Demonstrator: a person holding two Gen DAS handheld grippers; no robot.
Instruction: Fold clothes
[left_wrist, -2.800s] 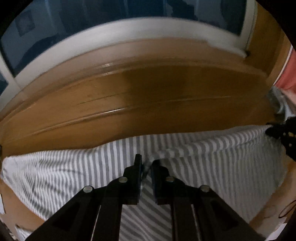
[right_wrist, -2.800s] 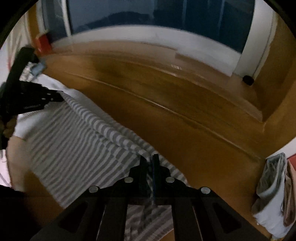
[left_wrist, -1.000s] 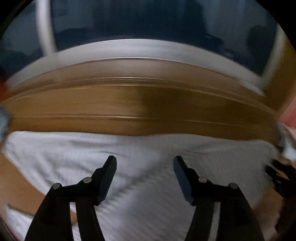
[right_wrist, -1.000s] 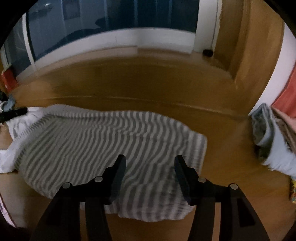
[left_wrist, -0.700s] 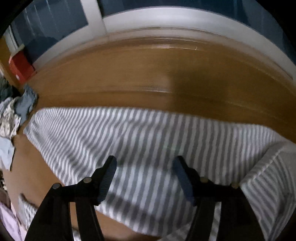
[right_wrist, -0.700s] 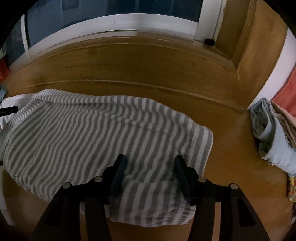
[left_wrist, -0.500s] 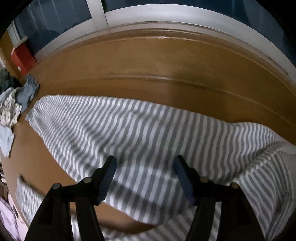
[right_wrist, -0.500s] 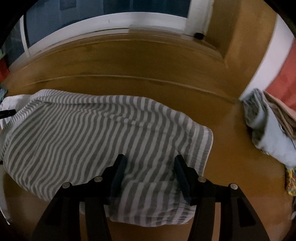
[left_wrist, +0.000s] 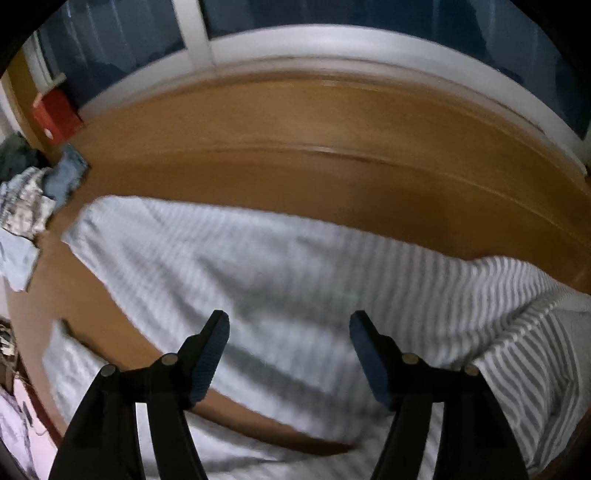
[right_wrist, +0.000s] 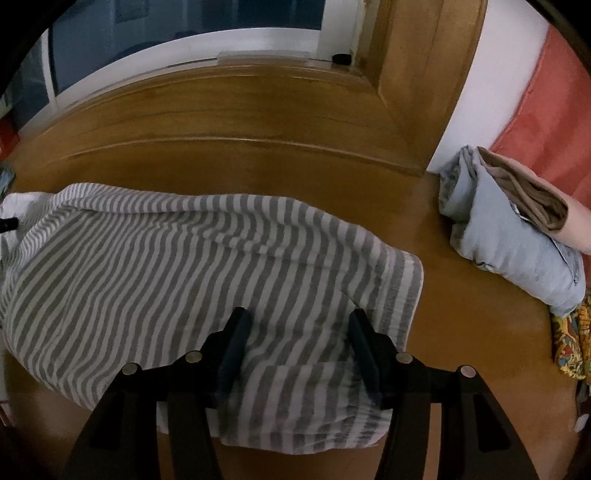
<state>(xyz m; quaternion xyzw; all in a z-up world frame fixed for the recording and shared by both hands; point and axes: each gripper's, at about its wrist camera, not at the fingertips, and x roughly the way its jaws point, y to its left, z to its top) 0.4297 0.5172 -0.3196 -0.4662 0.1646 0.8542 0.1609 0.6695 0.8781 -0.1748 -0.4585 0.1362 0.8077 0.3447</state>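
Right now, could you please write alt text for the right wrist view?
A grey-and-white striped garment lies partly folded on a wooden floor, with the open right gripper above its near edge. Folded clothes are stacked to the right.

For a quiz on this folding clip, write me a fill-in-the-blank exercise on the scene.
1. The garment on the floor has grey and white ____.
2. Both grippers' fingers stand ____, holding nothing.
3. The folded clothes lie to the garment's ____ in the right wrist view.
4. The floor is made of ____.

Missing words: stripes; open; right; wood
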